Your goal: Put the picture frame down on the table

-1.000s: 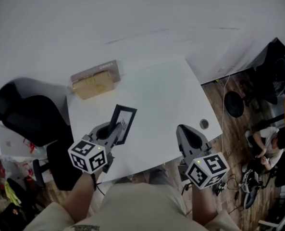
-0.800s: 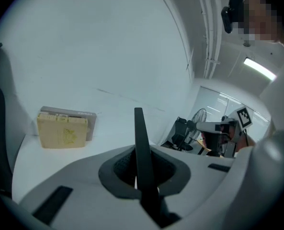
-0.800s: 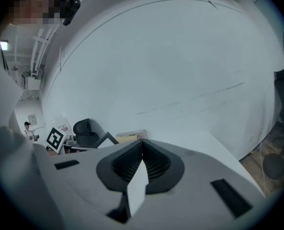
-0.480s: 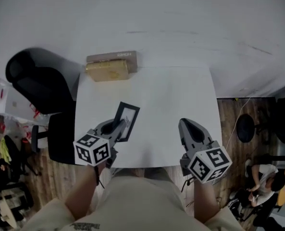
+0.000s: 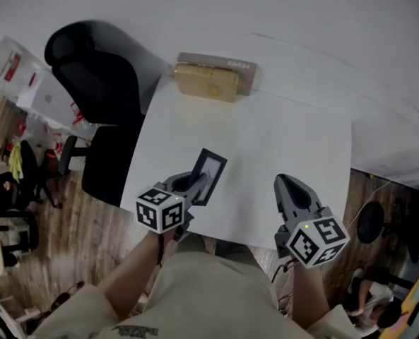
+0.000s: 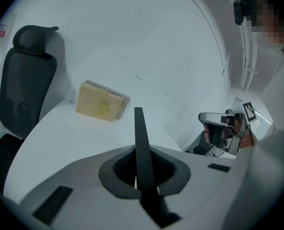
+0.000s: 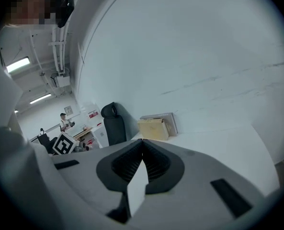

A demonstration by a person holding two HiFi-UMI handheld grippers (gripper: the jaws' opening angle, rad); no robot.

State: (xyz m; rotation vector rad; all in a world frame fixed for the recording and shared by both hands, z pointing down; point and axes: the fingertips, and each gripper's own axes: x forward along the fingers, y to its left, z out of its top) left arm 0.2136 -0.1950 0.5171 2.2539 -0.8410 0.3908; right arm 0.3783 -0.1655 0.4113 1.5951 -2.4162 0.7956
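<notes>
The left gripper [image 5: 193, 186] has its 2 jaws clamped on the picture frame [image 5: 213, 168], and its own view shows the black frame edge-on, standing upright in the narrow gap. The frame sits over the table [image 5: 287, 140] toward the near-left corner, close to the near edge. No view settles whether its lower edge touches the surface. The right gripper [image 5: 289, 184] hovers by the near edge toward the right corner, its 2 jaws pressed together with nothing between them. A tan box [image 5: 208, 81] lies at the far edge, well apart. The main risk is letting go while the frame stands on edge: it would likely tip and slap flat. Because it is so close to the near-left corner, it could also slide or fall off the table.
</notes>
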